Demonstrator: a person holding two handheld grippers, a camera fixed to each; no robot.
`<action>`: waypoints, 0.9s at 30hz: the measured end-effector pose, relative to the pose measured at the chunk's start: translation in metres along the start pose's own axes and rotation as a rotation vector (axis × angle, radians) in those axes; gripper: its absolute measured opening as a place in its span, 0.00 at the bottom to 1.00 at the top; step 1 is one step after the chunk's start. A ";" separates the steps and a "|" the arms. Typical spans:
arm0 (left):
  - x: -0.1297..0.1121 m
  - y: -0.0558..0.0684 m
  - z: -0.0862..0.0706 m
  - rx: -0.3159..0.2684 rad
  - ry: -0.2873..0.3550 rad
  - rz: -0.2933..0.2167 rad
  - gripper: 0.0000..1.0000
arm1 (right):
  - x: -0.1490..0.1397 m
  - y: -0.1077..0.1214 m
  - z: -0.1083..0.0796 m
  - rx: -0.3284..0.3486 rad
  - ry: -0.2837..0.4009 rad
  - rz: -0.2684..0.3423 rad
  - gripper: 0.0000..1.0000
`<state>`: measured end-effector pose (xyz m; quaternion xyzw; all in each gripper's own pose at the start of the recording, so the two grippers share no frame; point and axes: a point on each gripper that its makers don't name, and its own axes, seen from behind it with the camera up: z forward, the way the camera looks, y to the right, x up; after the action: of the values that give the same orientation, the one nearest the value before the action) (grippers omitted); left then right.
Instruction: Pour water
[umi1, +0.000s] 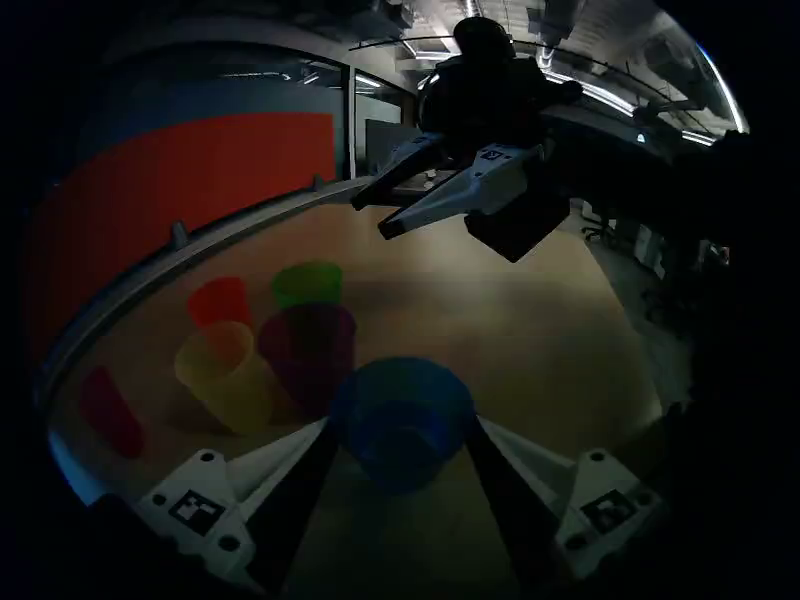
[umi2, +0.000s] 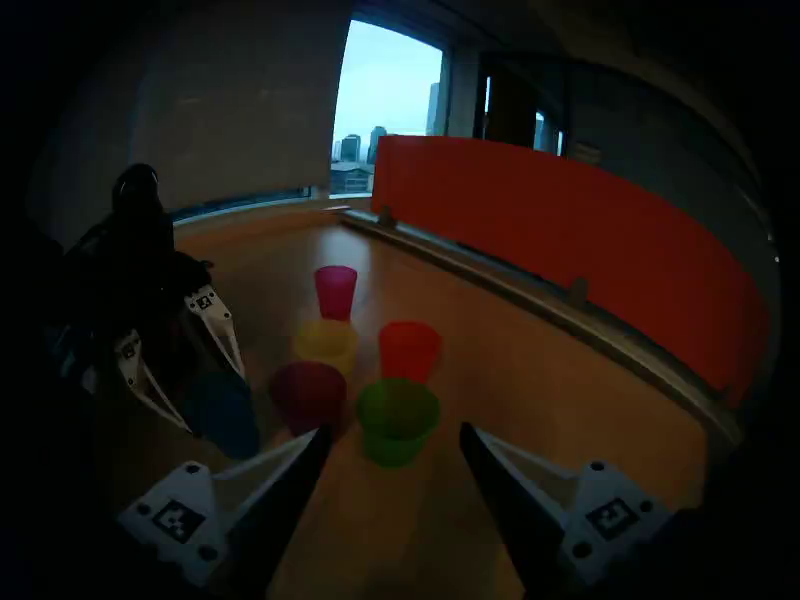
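The left gripper (umi1: 400, 424) pinches the blue cup (umi1: 403, 395), both fingers against its sides, just beside the purple cup (umi1: 310, 355). The right gripper (umi2: 395, 432) is spread with nothing in it, raised above the wooden table (umi2: 560, 400). Green (umi2: 397, 420), yellow (umi2: 325, 345), red (umi2: 408, 350) and pink (umi2: 335, 290) cups stand around the purple cup.

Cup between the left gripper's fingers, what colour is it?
The cup is blue; see left gripper view.
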<state>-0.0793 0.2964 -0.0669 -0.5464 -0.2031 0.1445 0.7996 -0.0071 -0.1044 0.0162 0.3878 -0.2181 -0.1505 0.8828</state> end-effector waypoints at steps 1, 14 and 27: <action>0.000 0.000 0.000 0.000 -0.002 0.002 0.87 | 0.000 0.000 0.000 0.000 0.000 0.000 0.99; -0.001 0.001 0.003 0.000 -0.021 0.023 0.86 | -0.003 0.002 -0.003 -0.002 0.002 0.001 0.99; -0.002 0.001 0.003 -0.005 -0.030 0.028 0.86 | -0.003 0.001 -0.004 -0.001 0.002 0.000 0.99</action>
<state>-0.0821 0.2983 -0.0667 -0.5489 -0.2077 0.1631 0.7930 -0.0075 -0.1000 0.0141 0.3875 -0.2172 -0.1502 0.8832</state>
